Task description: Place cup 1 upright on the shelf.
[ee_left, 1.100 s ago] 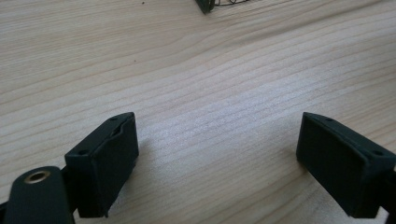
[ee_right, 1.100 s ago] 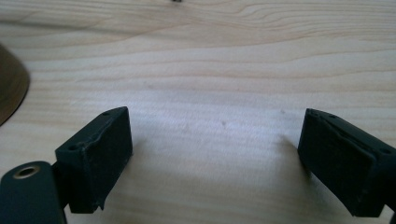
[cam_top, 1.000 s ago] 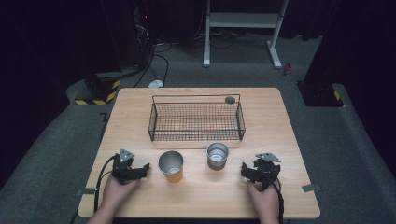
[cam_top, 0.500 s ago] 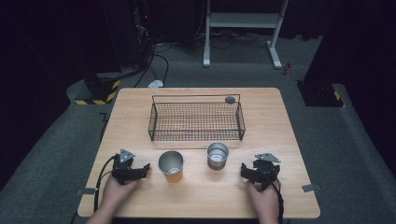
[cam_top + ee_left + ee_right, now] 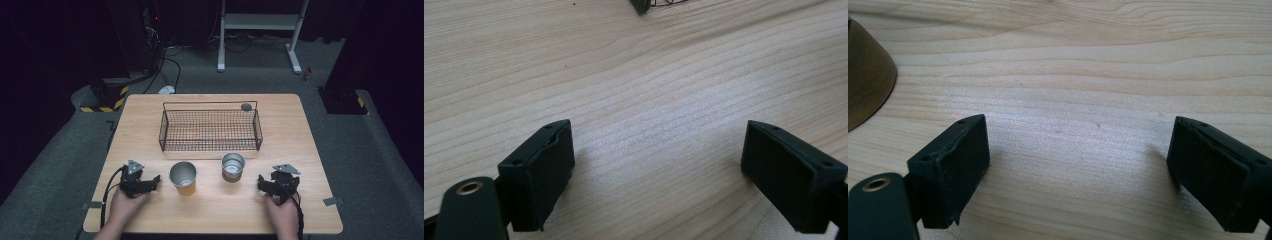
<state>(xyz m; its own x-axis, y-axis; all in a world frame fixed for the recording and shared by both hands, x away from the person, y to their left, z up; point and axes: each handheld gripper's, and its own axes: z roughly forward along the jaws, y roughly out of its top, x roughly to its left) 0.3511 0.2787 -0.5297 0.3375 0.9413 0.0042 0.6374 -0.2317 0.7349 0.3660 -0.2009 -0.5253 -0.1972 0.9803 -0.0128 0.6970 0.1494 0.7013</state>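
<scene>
Both claws released, nothing between the jaws. Left gripper (image 5: 156,180) sits on the table (image 5: 300,150) near the front left edge, held in the left hand (image 5: 125,202), with its jaws pointing right toward the gold cup (image 5: 183,177); near it but not touching. Right gripper (image 5: 261,182) sits near the front right edge in the right hand (image 5: 281,212), with its jaws pointing left toward the steel cup (image 5: 233,166); also near, with a gap. Both cups stand upright, mouths up, side by side but apart, between the two grippers and just in front of the basket (image 5: 210,130). The basket is wire, sits mid-table, and looks empty. A small dark disc (image 5: 246,106) lies by its back right corner; can't tell whether it is on the rim or on the table behind. In the left gripper view, the jaws are wide apart over bare wood, with one basket corner (image 5: 641,6) at the top edge. In the right gripper view the jaws are just as wide over bare wood, with a brownish curved cup wall (image 5: 865,80) at the left edge, outside the jaws; can't tell which cup it is. A cable trails from each gripper back toward the person.
</scene>
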